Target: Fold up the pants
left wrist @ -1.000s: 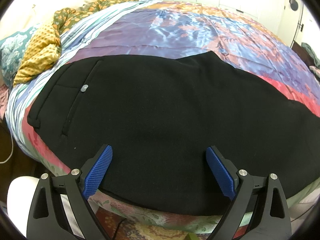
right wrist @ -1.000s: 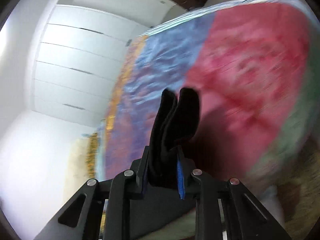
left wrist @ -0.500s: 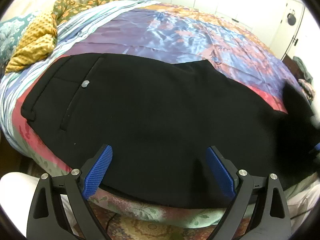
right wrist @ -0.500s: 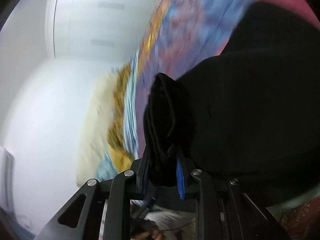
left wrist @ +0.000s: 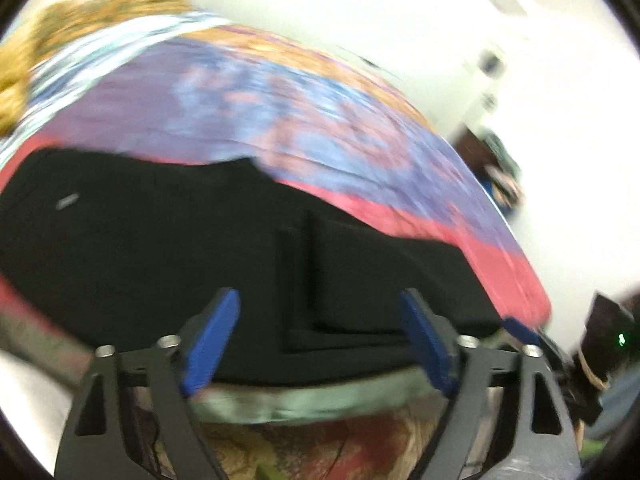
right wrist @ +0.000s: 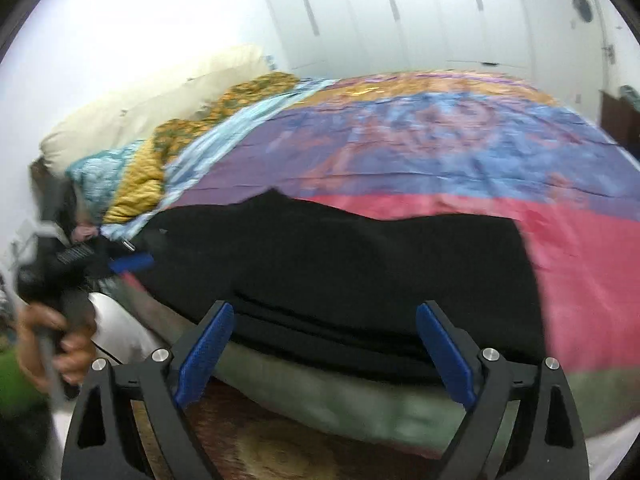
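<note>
One fold done, more left.
Pants (right wrist: 360, 272) lie doubled at the bed (right wrist: 580, 264) near edge; right hand-held gripper (right wrist: 324, 350) just opened, empty; left hand-held gripper (left wrist: 320, 344) narrowing, empty.

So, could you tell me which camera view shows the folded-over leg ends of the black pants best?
The left wrist view: the folded-over leg ends show their stepped edges, though blurred. The right wrist view shows them only as dark stacked layers.
</note>
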Demonstrator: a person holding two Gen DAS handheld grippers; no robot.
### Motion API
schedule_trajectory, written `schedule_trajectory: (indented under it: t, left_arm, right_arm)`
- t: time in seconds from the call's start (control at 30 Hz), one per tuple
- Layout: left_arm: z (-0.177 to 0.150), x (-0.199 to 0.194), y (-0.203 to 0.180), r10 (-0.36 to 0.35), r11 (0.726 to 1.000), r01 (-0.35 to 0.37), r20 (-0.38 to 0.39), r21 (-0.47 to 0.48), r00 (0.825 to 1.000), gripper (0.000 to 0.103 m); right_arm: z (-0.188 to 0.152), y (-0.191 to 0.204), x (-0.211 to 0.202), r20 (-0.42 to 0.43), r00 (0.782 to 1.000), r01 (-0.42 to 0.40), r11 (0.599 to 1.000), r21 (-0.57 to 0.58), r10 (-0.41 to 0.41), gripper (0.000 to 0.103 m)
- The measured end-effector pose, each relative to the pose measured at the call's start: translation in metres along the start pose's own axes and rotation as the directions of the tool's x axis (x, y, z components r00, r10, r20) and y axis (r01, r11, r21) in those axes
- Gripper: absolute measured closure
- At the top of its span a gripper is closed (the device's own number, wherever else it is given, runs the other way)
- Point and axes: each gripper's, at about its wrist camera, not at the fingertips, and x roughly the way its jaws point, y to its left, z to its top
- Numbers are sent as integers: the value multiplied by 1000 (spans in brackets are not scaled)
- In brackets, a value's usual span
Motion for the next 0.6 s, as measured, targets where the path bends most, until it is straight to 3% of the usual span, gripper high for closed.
schedule_trajectory:
  t: [0.1,0.17,0.2,0.43,0.6]
  left_arm:
    - [6,34,-15,44,998,-39,-73,59,996,48]
    - [7,52,-14,55,998,-50,-110,50,992,71]
    - [7,63,-13,56,998,-50,-134,47,989,74]
    - [1,79,-14,118,991,-105,-162,85,980,76]
    - [0,83,-14,121,990,-106,-176,97,977,74]
  right_arm:
    - [0,-16,-5,19,1000,16,997,76,-17,11]
    - [4,-19,-9,30,999,16,995,97,-19,11]
    - [0,-21,-11,34,999,14,995,96,-17,11]
    - [-1,-15,2,13,1000,-20,996,83,19,11]
    - [-3,-18,6,5,1000,-22,995,98,22,11]
